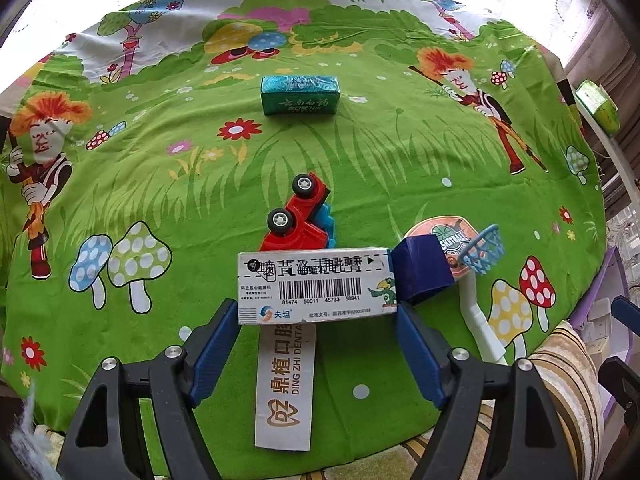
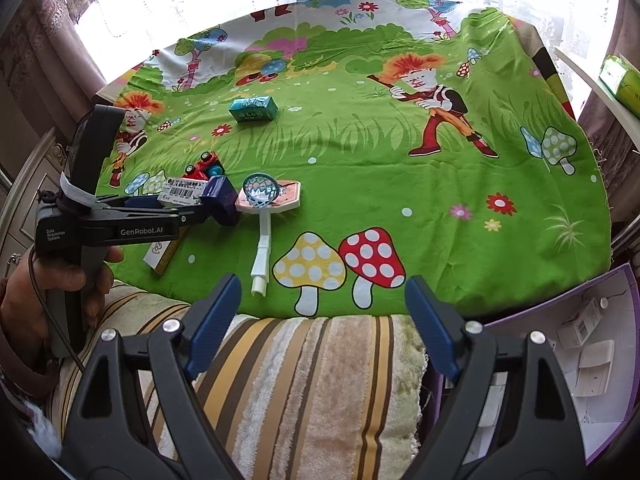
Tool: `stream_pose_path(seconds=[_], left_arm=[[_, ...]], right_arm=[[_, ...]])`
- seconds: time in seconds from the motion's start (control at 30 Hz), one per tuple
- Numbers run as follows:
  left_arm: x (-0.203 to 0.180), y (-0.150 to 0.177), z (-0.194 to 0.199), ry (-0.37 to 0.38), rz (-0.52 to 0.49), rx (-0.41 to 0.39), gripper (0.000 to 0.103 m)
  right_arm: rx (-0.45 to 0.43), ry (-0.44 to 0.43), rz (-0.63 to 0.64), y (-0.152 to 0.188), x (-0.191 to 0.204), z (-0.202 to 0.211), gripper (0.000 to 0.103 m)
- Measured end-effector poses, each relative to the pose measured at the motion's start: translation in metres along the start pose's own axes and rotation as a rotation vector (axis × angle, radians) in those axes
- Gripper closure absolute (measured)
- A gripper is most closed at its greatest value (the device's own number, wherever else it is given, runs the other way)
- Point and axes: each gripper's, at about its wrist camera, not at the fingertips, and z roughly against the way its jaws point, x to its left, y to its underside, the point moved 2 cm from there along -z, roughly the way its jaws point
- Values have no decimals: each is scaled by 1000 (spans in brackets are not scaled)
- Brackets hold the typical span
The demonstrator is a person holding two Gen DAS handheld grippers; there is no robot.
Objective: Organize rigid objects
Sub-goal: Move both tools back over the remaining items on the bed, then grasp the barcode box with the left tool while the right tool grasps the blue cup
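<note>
We saw a table with a bright green cartoon cloth (image 1: 400, 160) on it, full of mushrooms, flowers and funny people. Our left gripper (image 1: 318, 316) pointed down at a white box with a barcode (image 1: 314, 286). The box sat between its 2 blue fingers (image 1: 216, 344), near the tips. The fingers stood a bit wider than the box, and we could not see them squeezing it, so the jaws were open around it. In the right wrist view, the same left gripper (image 2: 188, 204) was held by a hand (image 2: 60, 280) at the left side. Under the white box lay a long white box with gold letters (image 1: 286, 384). Just behind it, a red toy car (image 1: 300, 216) lay tipped over with its wheels up, on a blue piece. A dark blue block (image 1: 422, 272) touched the right end of the white box. Next to the block lay a toy basketball hoop (image 1: 472, 256) with a blue net and a white pole. Farther back, well apart from the rest, stood a teal box (image 1: 300, 94). Our right gripper (image 2: 324, 308) was wide open with nothing in it. It hung over a striped towel (image 2: 312, 380) at the near edge of the cloth. A purple box (image 2: 624, 320) with small white boxes inside sat at the right.
</note>
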Motion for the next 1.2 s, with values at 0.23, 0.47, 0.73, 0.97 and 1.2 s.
stream_pose_path(seconds=[0.23, 0.47, 0.73, 0.97, 1.2], left_arm=[[3, -2, -3, 6, 13, 0, 25], [7, -1, 2, 29, 37, -22, 26], [27, 7, 20, 42, 113, -71, 26], [53, 21, 44, 31, 188, -139, 26], [86, 43, 57, 35, 299, -174, 26]], right_arm=[[8, -7, 19, -4, 8, -4, 17], [12, -11, 55, -10, 23, -7, 17], [27, -36, 87, -22, 46, -19, 20], [64, -64, 86, -34, 73, -41, 27], [122, -87, 3, -51, 87, -70, 35]])
